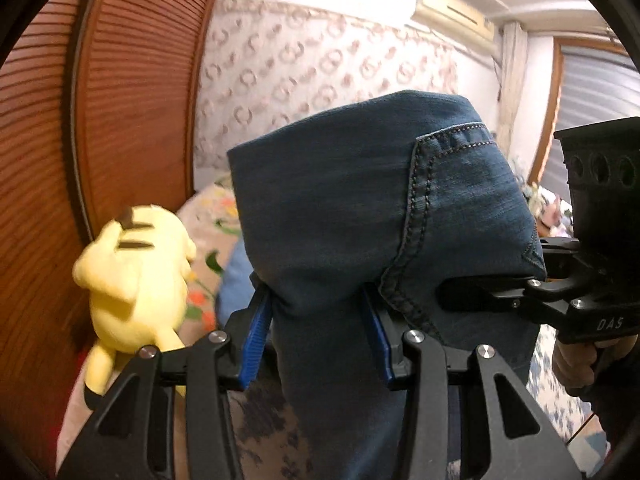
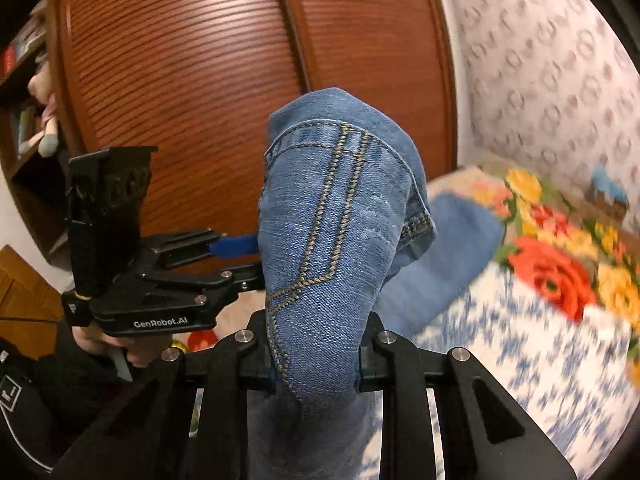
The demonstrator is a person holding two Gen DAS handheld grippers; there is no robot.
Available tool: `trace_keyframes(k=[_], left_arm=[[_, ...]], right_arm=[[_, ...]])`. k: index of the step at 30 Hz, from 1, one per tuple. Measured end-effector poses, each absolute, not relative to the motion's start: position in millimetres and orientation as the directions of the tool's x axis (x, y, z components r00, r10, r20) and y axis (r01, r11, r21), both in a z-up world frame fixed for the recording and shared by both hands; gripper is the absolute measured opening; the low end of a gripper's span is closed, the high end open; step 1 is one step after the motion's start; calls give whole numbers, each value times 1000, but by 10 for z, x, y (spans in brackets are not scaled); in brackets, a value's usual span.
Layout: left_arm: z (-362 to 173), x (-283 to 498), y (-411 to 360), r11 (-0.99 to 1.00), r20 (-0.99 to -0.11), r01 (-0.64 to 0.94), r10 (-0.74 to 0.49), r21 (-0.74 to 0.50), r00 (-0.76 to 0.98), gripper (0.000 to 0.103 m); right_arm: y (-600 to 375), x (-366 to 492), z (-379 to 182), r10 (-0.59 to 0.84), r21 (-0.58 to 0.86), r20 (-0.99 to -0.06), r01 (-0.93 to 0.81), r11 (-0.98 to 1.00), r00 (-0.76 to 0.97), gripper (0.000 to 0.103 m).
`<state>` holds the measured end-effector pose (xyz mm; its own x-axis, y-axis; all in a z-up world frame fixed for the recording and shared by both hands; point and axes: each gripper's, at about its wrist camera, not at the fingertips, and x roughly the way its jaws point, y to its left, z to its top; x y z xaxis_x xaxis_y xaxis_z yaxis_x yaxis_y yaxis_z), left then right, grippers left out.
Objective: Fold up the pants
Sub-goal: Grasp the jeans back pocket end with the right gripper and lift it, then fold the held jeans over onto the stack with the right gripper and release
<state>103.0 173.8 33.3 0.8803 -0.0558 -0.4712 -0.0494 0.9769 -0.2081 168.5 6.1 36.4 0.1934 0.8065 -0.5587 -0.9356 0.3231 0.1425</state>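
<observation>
While both claws pinch a fold of it, the pair of jeans (image 1: pixel 340 208) hangs lifted in the air above the bed (image 2: pixel 532 320), its stitched seams bunched up over the fingers. The left gripper (image 1: pixel 318 336) is clamped on a thick wad of the denim, blue pads (image 1: pixel 256 332) pressed into either side. Just beside it, the right gripper (image 2: pixel 316 364) squeezes another gathered piece of the same jeans, its jaws drawn in tight on the cloth. Each tool is held by a hand (image 2: pixel 104 346) in a dark sleeve. Beneath the jeans the bed wears a blue-and-white patterned sheet, with a bright flowered blanket (image 2: pixel 560 256) farther up toward the wall. A yellow plush toy (image 1: pixel 136 280) sits at the bed's edge against the slatted wooden wardrobe (image 2: pixel 192 80). Over the head of the bed the wall is papered in a ring pattern, and an air conditioner (image 1: pixel 456 16) hangs high above.
</observation>
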Motion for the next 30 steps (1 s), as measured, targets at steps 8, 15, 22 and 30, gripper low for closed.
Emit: trace_keyframes(k=[8,15,22,30], left_arm=[[718,1205,2243,977,-414,-141,62,-163,908,43],[896,1529,2544,981,-392,-145,85,-125,916,43],[29,2239,2453,981,-590,-118,5,-153,808,43],[-431,2397,2289,980,-668,-106,-34,-168,744,43]], right_arm=[[627,1993,742,854,152,-499,-956,253,147,23],[814,2769,720,909,264,-378,-921,286,174,24],[844,3898,-647,728,280,-616,-780,560,302,26],[698,4241,-702,710,292,-654,-778,557,263,56]])
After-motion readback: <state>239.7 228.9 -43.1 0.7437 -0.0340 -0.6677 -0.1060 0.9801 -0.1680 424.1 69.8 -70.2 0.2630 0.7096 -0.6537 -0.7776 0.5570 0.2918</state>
